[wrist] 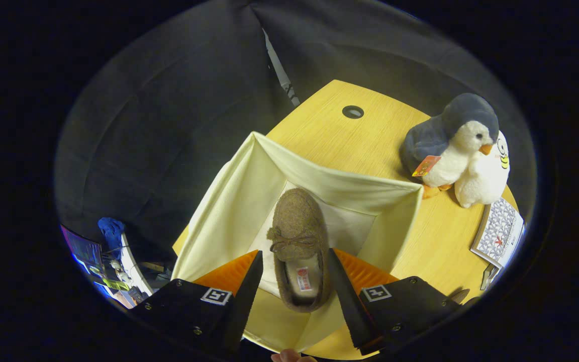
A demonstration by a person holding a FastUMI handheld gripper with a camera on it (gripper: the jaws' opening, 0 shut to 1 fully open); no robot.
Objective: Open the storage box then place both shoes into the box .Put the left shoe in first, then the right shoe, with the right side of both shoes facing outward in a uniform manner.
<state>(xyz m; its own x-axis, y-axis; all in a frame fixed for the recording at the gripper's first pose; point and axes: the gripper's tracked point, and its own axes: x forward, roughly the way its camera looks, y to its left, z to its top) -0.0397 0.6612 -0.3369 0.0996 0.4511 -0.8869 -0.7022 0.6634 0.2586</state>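
Observation:
A cream fabric storage box stands open on the yellow wooden table, and I look down into it. One brown fuzzy shoe with a small bow is inside the box, toe pointing away from me, heel near the box's close wall. My gripper hovers over the box mouth with the shoe's heel half between its fingers. The fingers are spread. The right one is close to the shoe's side, while a gap shows between the left one and the shoe.
A grey and white plush penguin sits on the table beyond the box to the right, with a white plush leaning on it. A patterned booklet lies nearer. A cable hole is at the table's far side. A person's fingertip shows below the fingers.

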